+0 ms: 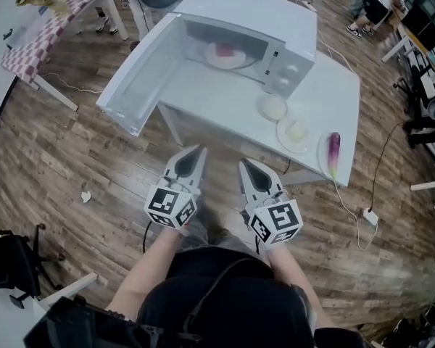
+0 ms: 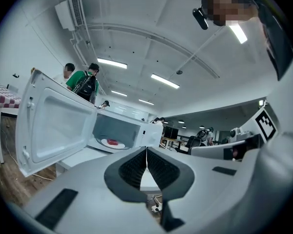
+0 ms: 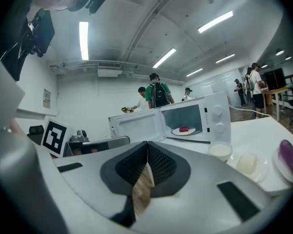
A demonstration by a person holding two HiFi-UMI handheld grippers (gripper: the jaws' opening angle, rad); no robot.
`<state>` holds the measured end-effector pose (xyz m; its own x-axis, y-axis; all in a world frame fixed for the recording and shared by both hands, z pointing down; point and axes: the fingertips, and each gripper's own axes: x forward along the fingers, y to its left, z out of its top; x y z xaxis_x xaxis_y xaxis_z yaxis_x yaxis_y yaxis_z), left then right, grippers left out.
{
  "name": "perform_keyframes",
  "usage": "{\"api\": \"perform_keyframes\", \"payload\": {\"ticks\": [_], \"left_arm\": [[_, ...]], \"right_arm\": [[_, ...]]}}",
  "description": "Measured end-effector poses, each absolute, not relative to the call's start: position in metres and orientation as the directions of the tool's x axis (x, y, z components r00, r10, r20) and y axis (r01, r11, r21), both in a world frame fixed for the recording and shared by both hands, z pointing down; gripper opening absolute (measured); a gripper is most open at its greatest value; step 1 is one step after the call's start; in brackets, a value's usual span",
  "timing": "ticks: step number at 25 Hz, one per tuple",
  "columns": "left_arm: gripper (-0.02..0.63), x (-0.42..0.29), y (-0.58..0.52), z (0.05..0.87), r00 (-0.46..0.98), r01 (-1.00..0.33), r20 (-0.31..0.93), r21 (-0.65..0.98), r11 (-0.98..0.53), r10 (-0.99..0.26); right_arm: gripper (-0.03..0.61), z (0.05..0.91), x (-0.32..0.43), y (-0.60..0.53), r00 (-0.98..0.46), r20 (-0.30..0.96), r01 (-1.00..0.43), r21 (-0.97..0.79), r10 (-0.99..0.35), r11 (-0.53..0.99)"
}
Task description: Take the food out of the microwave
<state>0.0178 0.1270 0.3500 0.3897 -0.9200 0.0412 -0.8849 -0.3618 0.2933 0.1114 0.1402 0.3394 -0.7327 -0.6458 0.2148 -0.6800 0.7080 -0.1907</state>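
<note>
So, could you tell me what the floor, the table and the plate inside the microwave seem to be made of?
Floor: wood or wood-look laminate, by the plank seams and grain; low sheen.
Table: smooth white top, perhaps laminate or painted board; unclear.
Plate: white and glossy, likely ceramic or glass.

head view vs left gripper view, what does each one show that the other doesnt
Only the head view: the left gripper and right gripper seen from above, plus the bowl, the plate with pale food and the plate with a purple item on the table, right of the microwave.

Only the left gripper view: the ceiling lights, people standing behind the microwave, and the left gripper's jaws shut on nothing.

Both: the open microwave, its door swung out, and the red food inside.
</note>
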Motion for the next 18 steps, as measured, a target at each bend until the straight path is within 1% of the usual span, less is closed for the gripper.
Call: {"api": "perform_keyframes", "payload": {"ticks": [6,10,15,18], "left_arm": [[0.012,-0.003,0.084,0.363,0.429,-0.872,0.057,0.285,-0.397,-0.901],[0.012,-0.015,0.062,0.371,0.468,-0.848,0.037,0.301,-0.436,-0.883],[0.012,-0.026,0.039,0.384,0.504,-0.833,0.08,0.307,-0.46,-0.86],[0.012,-0.033,0.026,0.385,0.529,-0.816,0.076,0.319,-0.482,-0.845]], "right_arm": [[0.018,0.351,0.085,0.093,-0.696,0.249,-0.718,-0.222,-0.674,0.659],[0.018,0.362,0.066,0.072,-0.683,0.273,-0.73,-0.233,-0.678,0.642],[0.018,0.37,0.046,0.05,-0.653,0.297,-0.758,-0.238,-0.697,0.608],[0.018,0.374,0.037,0.037,-0.633,0.299,-0.775,-0.242,-0.714,0.584]]}}
